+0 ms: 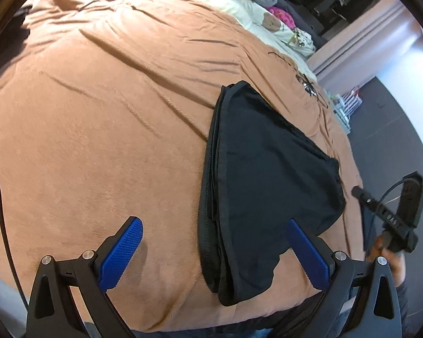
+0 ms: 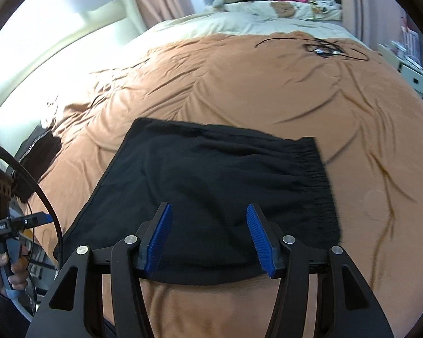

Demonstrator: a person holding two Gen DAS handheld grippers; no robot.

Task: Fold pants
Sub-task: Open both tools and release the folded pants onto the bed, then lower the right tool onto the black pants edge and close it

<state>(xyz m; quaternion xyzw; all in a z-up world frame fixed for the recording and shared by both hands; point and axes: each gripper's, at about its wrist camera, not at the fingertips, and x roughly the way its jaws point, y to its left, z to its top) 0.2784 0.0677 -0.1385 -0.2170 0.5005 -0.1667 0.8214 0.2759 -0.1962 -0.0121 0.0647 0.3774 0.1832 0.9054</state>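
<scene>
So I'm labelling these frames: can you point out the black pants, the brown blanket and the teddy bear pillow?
black pants (image 2: 225,174): right wrist view, middle of the folded fabric.
brown blanket (image 1: 98,112): left wrist view, bare wrinkled stretch left of the pants.
teddy bear pillow (image 2: 282,9): right wrist view, on the bear print.

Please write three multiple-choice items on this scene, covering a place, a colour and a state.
1. Where do the pants lie?
A. on the blanket
B. on the floor
C. on a chair

2. What colour are the gripper pads?
A. red
B. blue
C. green

3. How does the right gripper stand?
A. shut on the pants
B. shut on nothing
C. open

Answers: 1 A, the black pants rest folded on the tan blanket. 2 B, both views show blue pads. 3 C, its fingers stand apart above the pants; the left gripper is open too.
</scene>
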